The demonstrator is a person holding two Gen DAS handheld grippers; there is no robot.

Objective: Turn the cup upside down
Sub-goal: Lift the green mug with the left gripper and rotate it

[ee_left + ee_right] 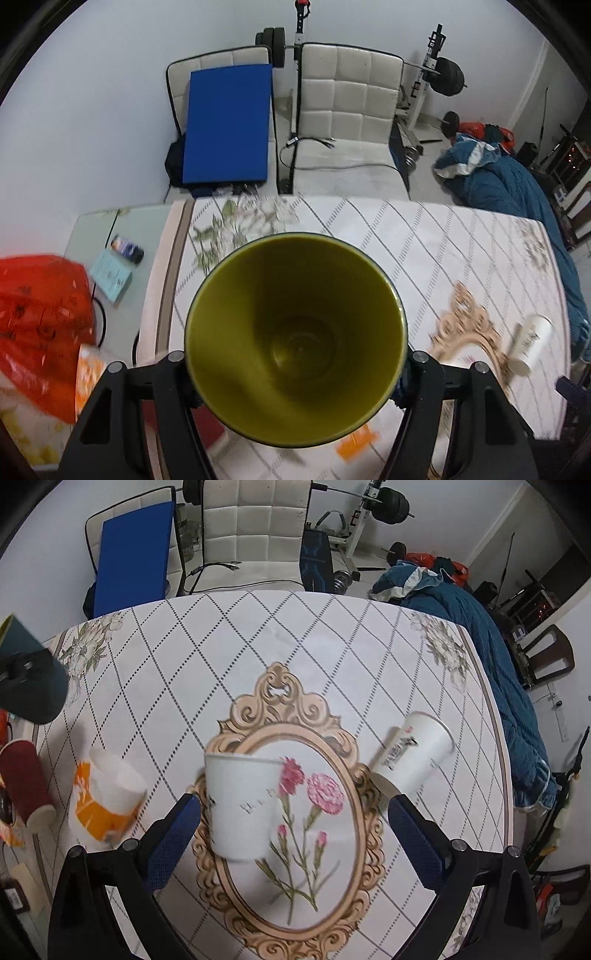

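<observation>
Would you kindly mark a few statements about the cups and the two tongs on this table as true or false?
1. The left tongs grip a dark cup with a yellow-green inside. True.
2. That cup's opening faces down onto the table. False: the opening faces the left wrist camera, so its inside shows.
3. The right tongs are shut on a cup. False: they are open and hold nothing.
4. A plain white paper cup sits between the right tongs' fingers. True.
5. The white printed paper cup lies left of the orange-and-white cup. False: it lies far to the right.
</observation>
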